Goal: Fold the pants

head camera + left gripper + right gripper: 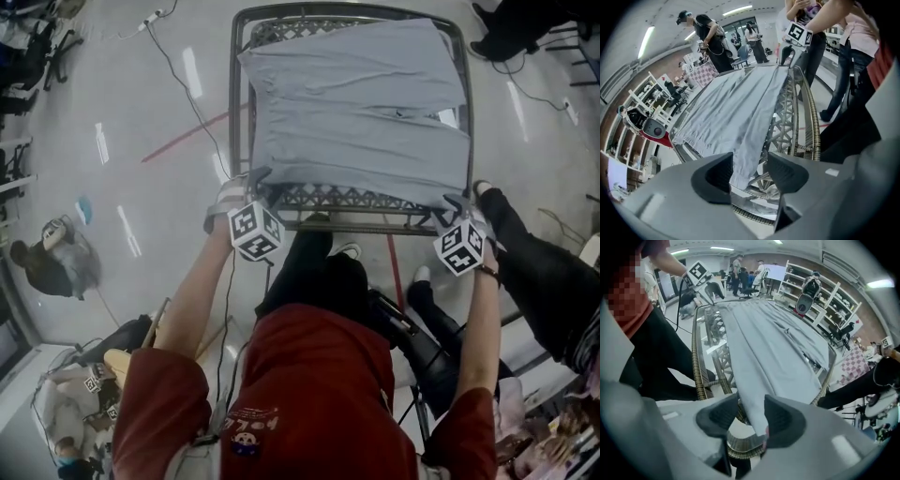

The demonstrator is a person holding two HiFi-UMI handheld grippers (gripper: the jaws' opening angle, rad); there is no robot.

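At the near rim of the metal lattice table (347, 199), both grippers are pointed steeply down, one at each near corner of the grey pants (356, 112). The left gripper (257, 178) is placed at the 7 o'clock corner. In its own view the jaws are seen wide apart, and the cloth edge hangs between them without being pinched. The right gripper (457, 202) is placed at the 5 o'clock corner, also wide. There the cloth seems to lie against one pad only, with a gap left at the other. The two corners are probably addressed together so that the edge is kept straight for an even fold. Towards 12 o'clock the pants are spread flat over the table top, which keeps creases out.
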